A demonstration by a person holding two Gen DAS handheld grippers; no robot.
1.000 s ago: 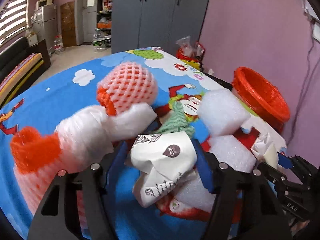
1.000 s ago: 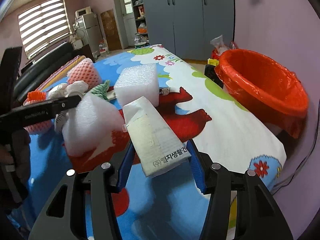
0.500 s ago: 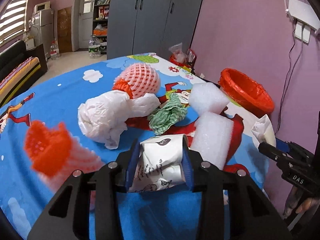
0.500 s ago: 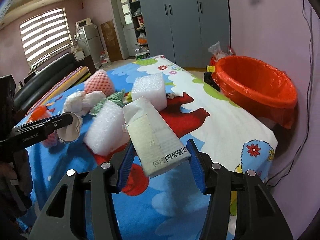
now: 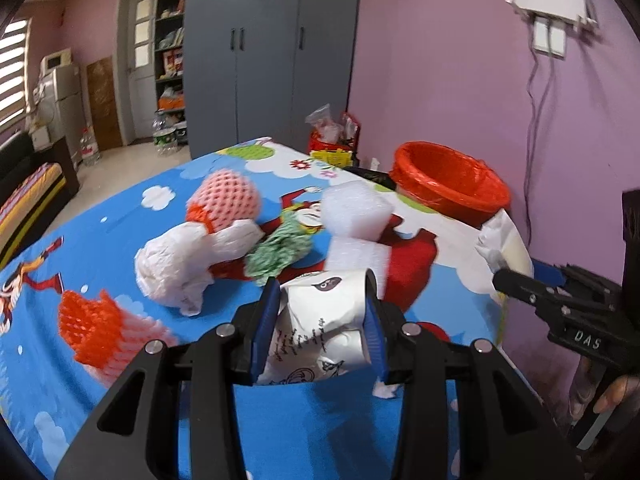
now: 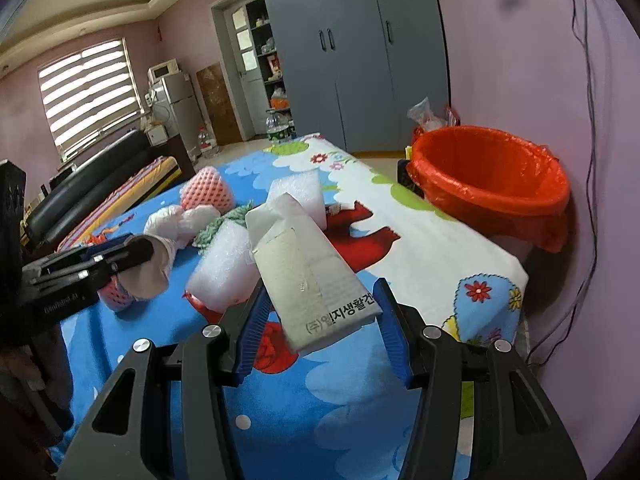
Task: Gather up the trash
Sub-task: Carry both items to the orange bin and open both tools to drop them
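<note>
L gripper [image 5: 322, 324] pinches a crumpled white printed paper cup [image 5: 324, 320] between blue pads, clear of the cartoon-print blue tablecloth [image 5: 120, 208]. R gripper [image 6: 320, 328] clamps a flattened white carton w/ Korean lettering [image 6: 312, 272], one end jutting up past the jaws. Target, the red-bag-lined bin [image 6: 492, 172], stands off the table's far right edge, beside the purple wall. Judgement: carry both items over the rim before letting go; keep the carton's long end from catching the liner; release one at a time. Both tools angle downward, R ahead toward the bin. Still on cloth: pink foam fruit net [image 5: 224, 200], white foam blocks [image 5: 352, 216], white tissue wad [image 5: 180, 264].
</note>
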